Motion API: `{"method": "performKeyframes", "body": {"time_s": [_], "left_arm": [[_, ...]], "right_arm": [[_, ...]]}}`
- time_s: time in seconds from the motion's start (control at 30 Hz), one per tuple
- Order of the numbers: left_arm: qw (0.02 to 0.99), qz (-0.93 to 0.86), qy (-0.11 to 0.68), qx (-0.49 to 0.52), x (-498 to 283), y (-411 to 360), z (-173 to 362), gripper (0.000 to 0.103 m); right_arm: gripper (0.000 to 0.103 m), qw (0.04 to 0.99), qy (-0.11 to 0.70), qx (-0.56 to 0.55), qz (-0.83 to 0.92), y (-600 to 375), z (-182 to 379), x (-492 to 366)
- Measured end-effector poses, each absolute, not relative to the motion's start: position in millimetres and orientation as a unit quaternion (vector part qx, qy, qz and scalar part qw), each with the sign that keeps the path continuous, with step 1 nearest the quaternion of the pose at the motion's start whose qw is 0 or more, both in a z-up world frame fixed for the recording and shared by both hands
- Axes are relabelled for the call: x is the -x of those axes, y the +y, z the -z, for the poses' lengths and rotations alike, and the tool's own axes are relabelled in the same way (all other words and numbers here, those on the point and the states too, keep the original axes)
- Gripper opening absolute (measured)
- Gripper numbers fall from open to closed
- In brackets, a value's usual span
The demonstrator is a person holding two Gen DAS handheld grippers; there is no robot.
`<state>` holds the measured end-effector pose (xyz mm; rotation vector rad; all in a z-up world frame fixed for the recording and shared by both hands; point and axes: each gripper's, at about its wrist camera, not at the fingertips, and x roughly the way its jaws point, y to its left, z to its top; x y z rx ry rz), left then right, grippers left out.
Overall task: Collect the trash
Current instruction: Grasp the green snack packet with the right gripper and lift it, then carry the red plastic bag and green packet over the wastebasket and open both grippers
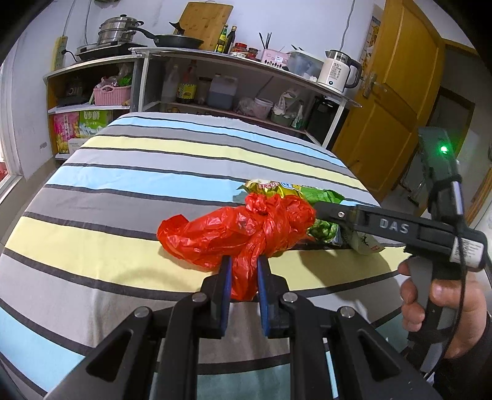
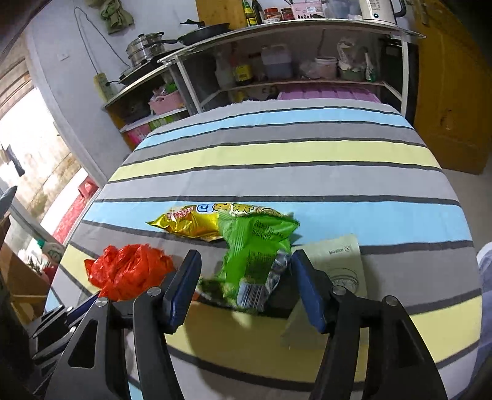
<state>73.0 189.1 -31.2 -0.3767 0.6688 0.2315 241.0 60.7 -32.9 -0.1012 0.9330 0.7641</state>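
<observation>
**A:** What is the left tool (image 1: 243,267) doing?

**B:** Its blue pads stand narrow and pinch a twisted neck of the red plastic bag (image 1: 233,234). The rest of the bag bulges out ahead of the tips and lies on the striped cloth (image 1: 153,160) that covers the table.

**A:** And the right tool (image 2: 246,270)?

**B:** Its jaws stand wide, holding nothing. The green wrapper (image 2: 255,255) sits between the two fingers, tilted and a little blurred, but neither pad presses on it. Whether its lower end touches the cloth, I cannot tell.

**A:** What lies around that wrapper?

**B:** Behind it, touching or overlapping its top edge, is a yellow snack packet (image 2: 190,223), flat on a blue stripe. Just to the right, partly under the right finger, is a pale paper pouch (image 2: 335,261) with a round printed mark. The red bag is off to the left, near the table's edge.

**A:** Can you see the person?

**B:** In the left wrist view, a hand (image 1: 442,307) in a dark sleeve grips the right tool's handle at the right edge, and that tool's fingers reach in beside the red bag, over the green wrapper.

**A:** Further out?

**B:** Past the table stands a shelf unit (image 1: 233,80) carrying a frying pan (image 1: 175,40), a steamer pot (image 1: 118,29), bottles and a white kettle (image 1: 338,72). A yellow wooden door (image 1: 396,92) is on the right.
</observation>
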Motion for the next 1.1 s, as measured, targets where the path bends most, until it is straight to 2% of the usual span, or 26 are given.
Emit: {"method": "performKeyframes", "body": {"time_s": [0.1,0.17,0.37,0.77,1.1], "left_arm": [[0.921,-0.112,0.325,0.186,-73,191,31,0.016],[0.92,-0.112,0.324,0.188,-73,192,31,0.016],[0.92,-0.116,0.323,0.19,-72,193,31,0.016],[0.924,-0.123,0.314,0.181,-64,183,19,0.016],[0.936,-0.096,0.302,0.153,-66,145,-8,0.015]], "right_arm": [[0.048,0.821,0.445,0.064,-0.352,68,40,-245],[0.046,0.824,0.44,0.071,-0.35,69,41,-245],[0.03,0.82,0.433,0.084,-0.364,68,38,-238],[0.028,0.829,0.405,0.07,-0.379,35,13,-210],[0.028,0.849,0.381,0.045,-0.363,-21,-10,-188]]}}
